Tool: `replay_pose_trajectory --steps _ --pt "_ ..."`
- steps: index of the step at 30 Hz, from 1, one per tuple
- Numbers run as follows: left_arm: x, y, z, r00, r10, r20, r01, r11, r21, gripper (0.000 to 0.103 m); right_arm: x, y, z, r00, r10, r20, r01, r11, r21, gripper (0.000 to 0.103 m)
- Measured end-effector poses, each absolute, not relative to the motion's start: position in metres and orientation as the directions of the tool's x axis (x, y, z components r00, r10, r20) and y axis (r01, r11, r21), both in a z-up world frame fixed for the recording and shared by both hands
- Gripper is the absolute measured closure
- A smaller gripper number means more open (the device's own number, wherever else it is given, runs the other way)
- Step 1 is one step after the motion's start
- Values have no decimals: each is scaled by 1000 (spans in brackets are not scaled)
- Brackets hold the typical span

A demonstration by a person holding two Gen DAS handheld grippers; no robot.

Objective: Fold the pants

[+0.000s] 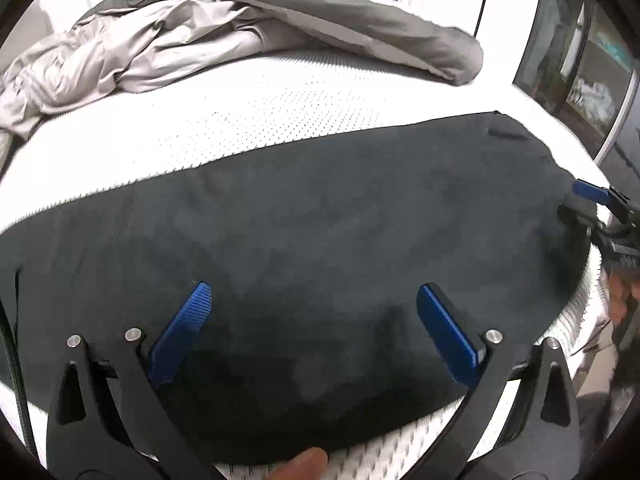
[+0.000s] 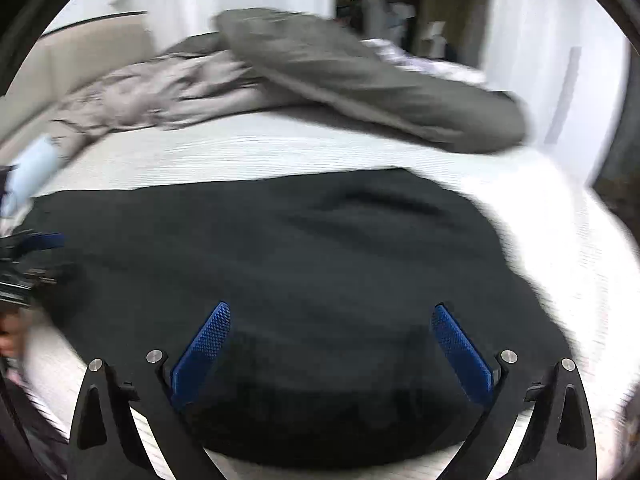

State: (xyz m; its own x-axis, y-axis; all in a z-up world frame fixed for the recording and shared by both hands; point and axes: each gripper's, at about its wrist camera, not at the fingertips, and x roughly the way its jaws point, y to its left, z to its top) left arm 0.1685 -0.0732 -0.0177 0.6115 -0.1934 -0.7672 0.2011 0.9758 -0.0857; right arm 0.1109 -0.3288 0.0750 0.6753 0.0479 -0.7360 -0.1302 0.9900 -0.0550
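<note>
Lying flat across the near part of the white textured mattress [image 1: 248, 120]: dark folded fabric pants [image 1: 300, 220]. Hovering over their near edge, blue-padded left gripper [image 1: 314, 312], fingers spread wide, holding nothing. Likewise right gripper [image 2: 330, 330], spread and empty. Heaped at the far side, crumpled grey duvet [image 1: 200, 36].

Pants [image 2: 280, 280] and duvet [image 2: 360, 76] motion-blurred in right wrist view; room beyond indistinct
</note>
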Motion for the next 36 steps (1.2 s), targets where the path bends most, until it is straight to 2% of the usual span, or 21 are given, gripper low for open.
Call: replay_pose_trajectory --steps 3,6,8,10,12,14,15,17,20,25,28,31,33,35,36 --pt "197 -82 -34 569 -135 -811 204 979 -20 1 154 -268 48 568 111 -816 -251 967 -43 1" --pt "211 -70 -55 517 -145 -844 179 982 -59 0 175 -239 24 525 -2 -851 -305 933 -191 1" --pt "212 -61 -52 524 -159 -836 178 981 -76 0 178 -247 20 530 -12 -848 -317 925 -211 1" --pt "210 -50 -49 535 -153 -831 167 983 -74 0 175 -274 22 544 -76 -835 -241 940 -242 0" --pt "209 -35 -48 538 -148 -830 144 986 -82 0 179 -309 24 537 -70 -841 -167 968 -187 0" --pt "208 -22 -48 543 -136 -828 114 990 -87 0 182 -341 21 534 -182 -826 -45 969 -242 1" --pt "209 -16 -48 544 -131 -829 101 991 -91 0 181 -355 20 537 -185 -823 -12 974 -227 1" --pt "210 -8 -48 545 -132 -828 77 991 -107 1 178 -363 19 550 -150 -821 -7 983 -184 1" --pt "200 -5 -39 567 -103 -817 62 995 -82 1 162 -343 31 578 -203 -790 -30 963 -269 1" --pt "200 -18 -14 606 -195 -771 128 981 -147 1 155 -305 48 633 6 -774 -157 980 -120 1" --pt "226 -36 -18 586 -163 -794 136 985 -102 1 183 -274 47 597 71 -799 -195 979 -59 1" --pt "251 -51 -42 526 -42 -849 125 992 28 0 210 -242 17 516 33 -856 -243 964 -109 1" --pt "258 -46 -52 498 -96 -862 135 990 -32 0 215 -230 -7 479 -30 -877 -296 935 -194 1" --pt "260 -34 -49 506 -137 -851 122 989 -87 0 216 -244 2 471 10 -882 -293 945 -146 1" --pt "261 -32 -48 511 -133 -849 115 990 -85 0 215 -260 8 488 -34 -872 -247 953 -175 1"
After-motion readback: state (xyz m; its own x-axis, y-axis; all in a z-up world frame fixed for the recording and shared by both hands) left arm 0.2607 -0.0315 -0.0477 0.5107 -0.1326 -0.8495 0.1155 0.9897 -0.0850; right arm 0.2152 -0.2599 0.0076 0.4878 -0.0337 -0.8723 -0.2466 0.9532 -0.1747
